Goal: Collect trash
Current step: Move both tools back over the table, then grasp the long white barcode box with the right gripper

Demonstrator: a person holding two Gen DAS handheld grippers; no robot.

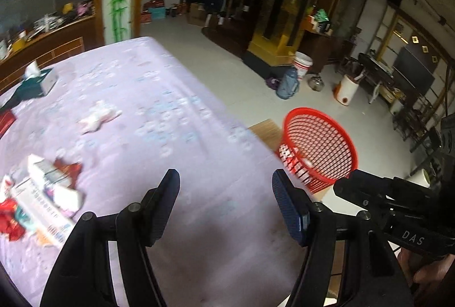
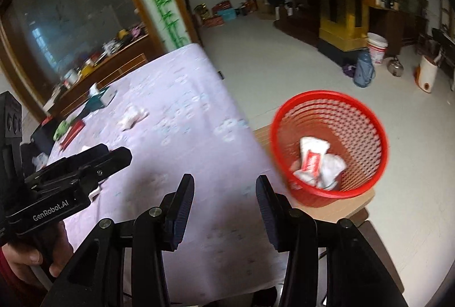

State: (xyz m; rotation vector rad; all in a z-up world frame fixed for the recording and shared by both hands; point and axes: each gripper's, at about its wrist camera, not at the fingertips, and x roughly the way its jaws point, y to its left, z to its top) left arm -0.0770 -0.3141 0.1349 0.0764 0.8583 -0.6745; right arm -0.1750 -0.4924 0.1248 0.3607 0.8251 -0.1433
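Observation:
My left gripper (image 1: 226, 179) is open and empty above the near part of a table with a lilac flowered cloth (image 1: 148, 96). A crumpled white tissue (image 1: 99, 116) lies mid-table, and a heap of wrappers and cartons (image 1: 42, 193) lies at the left. My right gripper (image 2: 224, 184) is also open and empty, above the cloth's near right edge (image 2: 176, 119). The red mesh basket (image 2: 330, 144) stands on a wooden stool right of the table and holds crumpled white and red trash (image 2: 315, 164). The basket (image 1: 321, 147) shows right of the left gripper too.
A teal tissue box (image 1: 37, 82) sits at the table's far left. Red and green items (image 2: 68, 130) lie near the left edge. On the floor beyond stand a white bucket (image 1: 303, 65), a blue jug (image 1: 288, 83) and a kettle (image 1: 315, 82). A wooden sideboard (image 1: 42, 48) runs behind.

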